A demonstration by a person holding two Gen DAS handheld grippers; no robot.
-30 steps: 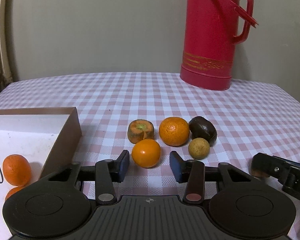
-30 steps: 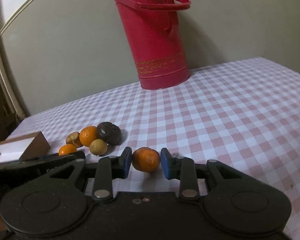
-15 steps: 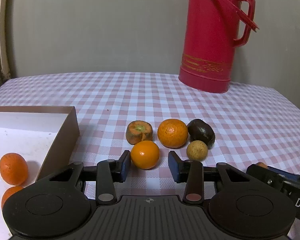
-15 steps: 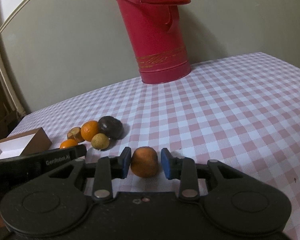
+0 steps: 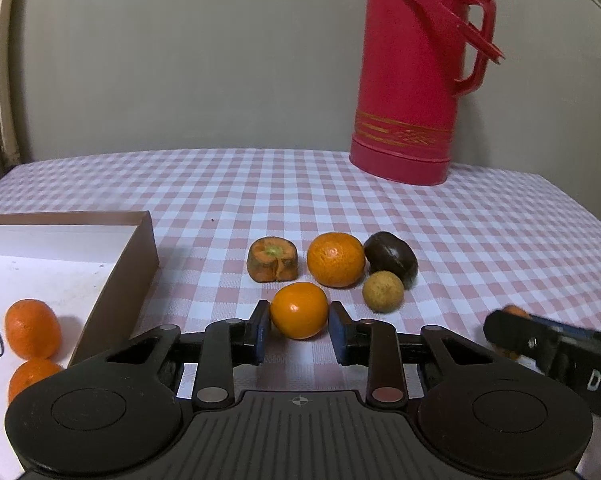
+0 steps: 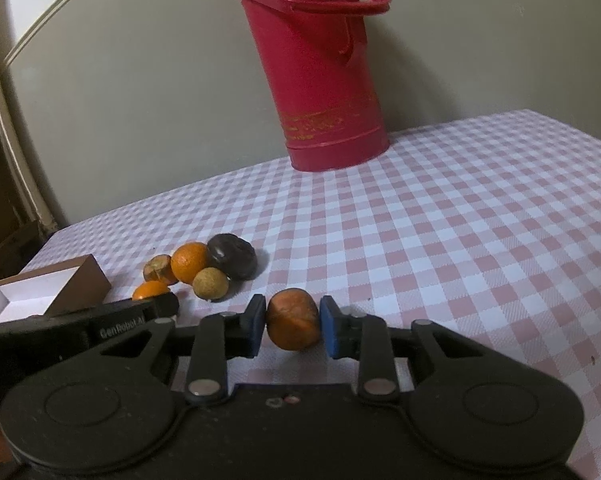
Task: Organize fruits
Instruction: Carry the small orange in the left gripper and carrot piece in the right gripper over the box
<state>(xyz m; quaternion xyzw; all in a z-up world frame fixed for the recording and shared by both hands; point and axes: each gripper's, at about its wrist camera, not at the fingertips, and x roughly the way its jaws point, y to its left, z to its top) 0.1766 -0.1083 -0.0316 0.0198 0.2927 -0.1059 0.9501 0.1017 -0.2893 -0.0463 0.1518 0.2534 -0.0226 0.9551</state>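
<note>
My left gripper (image 5: pixel 299 330) was closing around a smooth orange (image 5: pixel 299 310) on the checked cloth (image 5: pixel 480 240). Its left pad looked to be at the skin, while a sliver of gap showed at the right pad, so I did not yet have a firm hold. The orange sat on the cloth, nearest me of a small cluster.

Just behind it lay a squarish orange-brown fruit (image 5: pixel 273 260), a dimpled mandarin (image 5: pixel 336 259), a dark brown fruit (image 5: pixel 390 254) and a small tan one (image 5: pixel 382 291), the last two touching. To the left stood an open box (image 5: pixel 140 248) with a white floor, holding two oranges (image 5: pixel 31 334) near its front edge, one just in front of the other.

My right gripper (image 6: pixel 292 326) was nearly shut on a dull orange fruit (image 6: pixel 293 324), both blue pads pressing its sides. The fruit was to the right of the cluster, near it but apart. I could not tell whether it was clear of the cloth or resting on it. From the left camera, the right gripper's tip showed at the right edge with a bit of that fruit peeking out.

A red flask (image 6: pixel 320 68) stood upright at the far side of the table, against the wall, well apart from the fruit.
</note>
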